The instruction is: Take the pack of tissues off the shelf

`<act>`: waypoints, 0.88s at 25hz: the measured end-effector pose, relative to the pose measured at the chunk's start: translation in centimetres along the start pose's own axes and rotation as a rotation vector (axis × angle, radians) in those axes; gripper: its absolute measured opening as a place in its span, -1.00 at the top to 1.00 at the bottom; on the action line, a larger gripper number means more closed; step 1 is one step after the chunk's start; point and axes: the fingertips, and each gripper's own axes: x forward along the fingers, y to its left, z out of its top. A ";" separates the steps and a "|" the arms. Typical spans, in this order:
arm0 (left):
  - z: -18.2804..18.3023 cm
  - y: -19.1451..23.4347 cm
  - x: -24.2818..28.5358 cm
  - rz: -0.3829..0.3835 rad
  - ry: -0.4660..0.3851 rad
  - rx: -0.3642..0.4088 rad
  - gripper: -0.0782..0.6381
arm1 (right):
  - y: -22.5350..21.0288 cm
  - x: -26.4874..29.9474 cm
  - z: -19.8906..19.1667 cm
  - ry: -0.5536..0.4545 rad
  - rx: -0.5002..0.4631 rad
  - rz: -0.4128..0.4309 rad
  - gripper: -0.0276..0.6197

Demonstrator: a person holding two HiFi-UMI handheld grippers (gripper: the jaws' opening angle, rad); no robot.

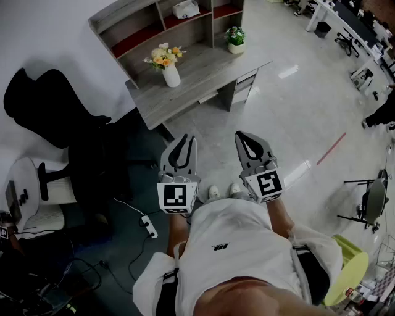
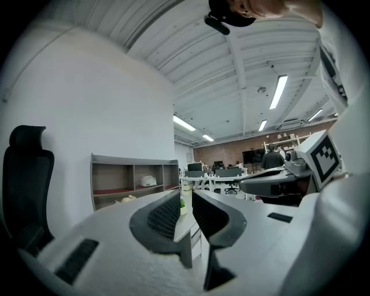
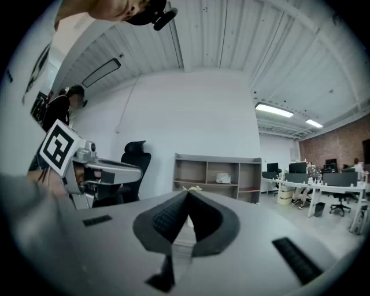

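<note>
Glossy pale floor (image 1: 290, 123), office vibe, with a grey wood-grain desk (image 1: 197, 80) carrying an open shelf (image 1: 142, 31). The pack of tissues (image 1: 185, 8) is a white, soft-cornered block in the middle cubby, on a red-lined board, dead on 12 o'clock in the head view. Below it, around 11 o'clock, a rounded white vase (image 1: 171, 75) holds yellow flowers. Nearer in, the left gripper (image 1: 185, 141) has its ribbed black pads parted with nothing between them; the right gripper (image 1: 245, 139) is pinched closed, tips touching, empty.
</note>
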 end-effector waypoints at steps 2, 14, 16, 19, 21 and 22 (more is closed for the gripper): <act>-0.2 0.5 -0.1 0.001 -0.002 0.007 0.56 | 0.2 0.4 -0.2 0.005 0.002 -0.009 0.84; -1.8 3.3 1.1 0.000 0.007 0.012 0.56 | -0.3 3.7 -1.4 0.007 -0.012 -0.057 0.83; -2.0 3.5 1.7 -0.001 0.007 0.011 0.56 | -0.6 4.0 -1.6 0.011 -0.007 -0.059 0.83; -2.3 3.6 2.7 -0.011 0.013 0.011 0.57 | -1.2 4.6 -1.8 0.015 -0.007 -0.061 0.83; -2.4 3.7 3.4 -0.016 0.013 0.012 0.57 | -1.7 5.1 -2.0 0.014 -0.007 -0.063 0.83; -2.5 3.8 3.8 -0.017 0.013 0.013 0.57 | -2.0 5.4 -2.0 0.014 -0.007 -0.065 0.83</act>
